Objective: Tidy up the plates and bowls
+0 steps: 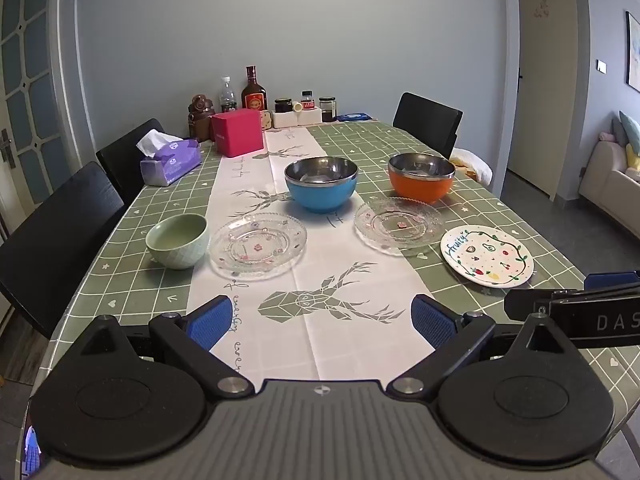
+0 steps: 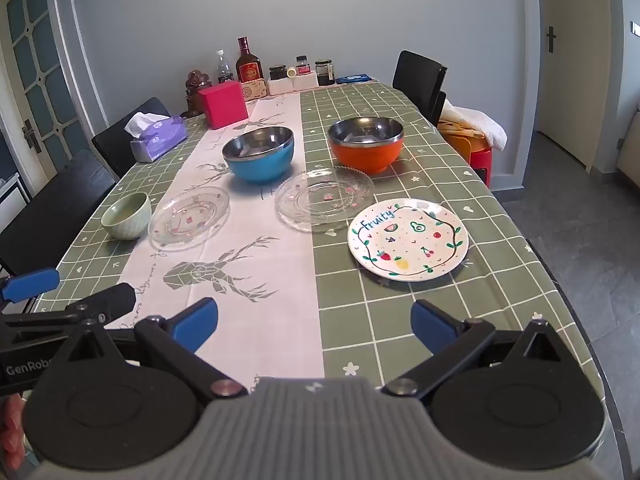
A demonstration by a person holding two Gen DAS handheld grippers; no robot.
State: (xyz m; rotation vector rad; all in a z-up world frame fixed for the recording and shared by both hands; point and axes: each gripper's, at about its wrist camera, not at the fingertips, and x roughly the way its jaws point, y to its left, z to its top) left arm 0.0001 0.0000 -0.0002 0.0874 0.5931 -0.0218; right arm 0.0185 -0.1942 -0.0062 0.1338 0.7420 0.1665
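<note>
On the table stand a blue bowl (image 1: pixel 321 184) (image 2: pixel 259 154), an orange bowl (image 1: pixel 421 178) (image 2: pixel 366 144) and a small green bowl (image 1: pixel 178 240) (image 2: pixel 127 215). Two clear glass plates lie in front of them, one on the left (image 1: pixel 258 245) (image 2: pixel 189 217) and one on the right (image 1: pixel 399 222) (image 2: pixel 324 199). A white "Fruity" plate (image 1: pixel 487 256) (image 2: pixel 408 239) lies at the right. My left gripper (image 1: pixel 322 320) is open and empty above the near table edge. My right gripper (image 2: pixel 314 322) is open and empty, in front of the white plate.
A purple tissue box (image 1: pixel 170 162), a pink box (image 1: pixel 237 132), bottles and jars (image 1: pixel 254 92) stand at the far end. Black chairs (image 1: pixel 60 236) (image 1: pixel 426 122) flank the table. A red stool with cloth (image 2: pixel 474 132) stands at the right.
</note>
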